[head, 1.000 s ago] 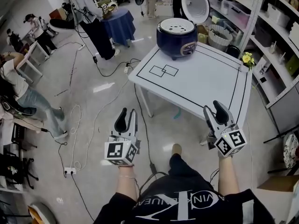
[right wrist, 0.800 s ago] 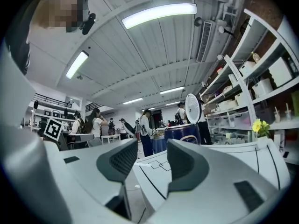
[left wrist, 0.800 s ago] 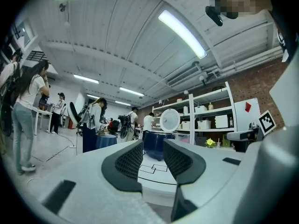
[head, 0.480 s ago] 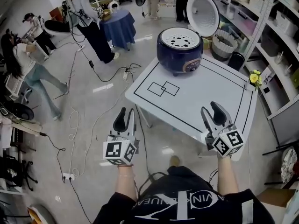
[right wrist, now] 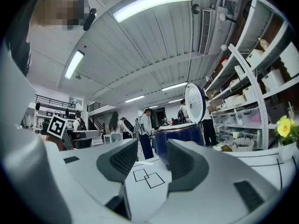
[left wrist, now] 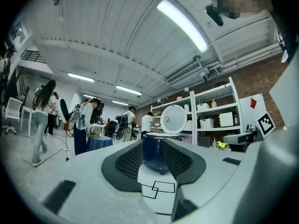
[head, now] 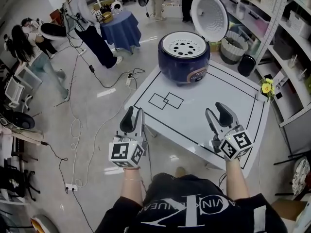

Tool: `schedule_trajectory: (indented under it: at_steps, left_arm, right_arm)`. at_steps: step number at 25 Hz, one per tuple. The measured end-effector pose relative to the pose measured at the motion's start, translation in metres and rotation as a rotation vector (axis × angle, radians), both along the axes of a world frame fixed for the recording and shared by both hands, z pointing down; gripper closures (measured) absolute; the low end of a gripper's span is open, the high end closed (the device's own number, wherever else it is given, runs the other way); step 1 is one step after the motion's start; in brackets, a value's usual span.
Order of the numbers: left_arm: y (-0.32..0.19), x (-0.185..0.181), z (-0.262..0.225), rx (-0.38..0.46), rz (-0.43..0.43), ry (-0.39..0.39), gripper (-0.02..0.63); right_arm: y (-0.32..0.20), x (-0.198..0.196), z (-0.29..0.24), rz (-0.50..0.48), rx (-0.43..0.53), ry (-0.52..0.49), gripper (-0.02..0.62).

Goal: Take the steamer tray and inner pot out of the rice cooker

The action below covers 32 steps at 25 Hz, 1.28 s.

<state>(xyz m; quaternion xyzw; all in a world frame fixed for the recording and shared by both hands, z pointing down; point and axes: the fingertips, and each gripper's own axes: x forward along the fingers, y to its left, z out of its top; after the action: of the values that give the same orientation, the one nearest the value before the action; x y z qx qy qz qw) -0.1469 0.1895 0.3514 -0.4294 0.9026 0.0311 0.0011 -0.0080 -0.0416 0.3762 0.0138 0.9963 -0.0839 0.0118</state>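
Note:
A dark blue rice cooker (head: 183, 64) stands at the far end of the white table (head: 218, 96), its white lid (head: 210, 14) swung upright. The white perforated steamer tray (head: 183, 43) sits in its top; the inner pot is hidden beneath. My left gripper (head: 132, 120) hovers over the floor by the table's near left edge, open and empty. My right gripper (head: 218, 116) is over the near table edge, also open and empty. The left gripper view frames the cooker (left wrist: 154, 148) between the parted jaws of the left gripper (left wrist: 156, 163). The right gripper view shows the cooker (right wrist: 180, 136) just right of the right gripper (right wrist: 152, 164).
Two overlapping black squares (head: 166, 101) are drawn on the table. Yellow flowers (head: 266, 88) stand at its right edge, shelves (head: 291, 33) beyond. Cables (head: 97, 125) trail on the floor at left. People stand near a blue-draped round table (head: 121, 25).
Both grippers have moved forward toward the table, jaws unchanged. The right one now reaches over the near edge, and the cooker appears closer.

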Motion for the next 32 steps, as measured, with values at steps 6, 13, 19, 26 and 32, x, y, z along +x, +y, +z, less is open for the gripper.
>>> schedule_trajectory:
  at_steps: [6, 13, 19, 26, 32]
  left_arm:
    - [-0.021, -0.006, -0.004, -0.013, 0.025, -0.004, 0.499]
    - [-0.047, -0.018, -0.01, -0.017, 0.047, 0.004, 0.499]
    - [-0.074, -0.04, -0.004, -0.02, 0.09, 0.022, 0.499]
    - [-0.106, -0.088, -0.001, -0.034, 0.138, 0.045, 0.499]
    - [-0.134, -0.137, -0.01, -0.032, 0.196, 0.047, 0.499]
  right_arm:
    - [-0.01, -0.006, 0.001, -0.002, -0.012, -0.005, 0.416]
    - [-0.024, -0.011, -0.004, 0.016, -0.021, -0.013, 0.416]
    - [-0.038, -0.029, 0.003, 0.047, -0.029, 0.009, 0.416]
    - [-0.052, -0.068, 0.001, 0.087, -0.031, 0.025, 0.416]
    - [-0.067, -0.115, -0.011, 0.135, -0.036, 0.009, 0.416]
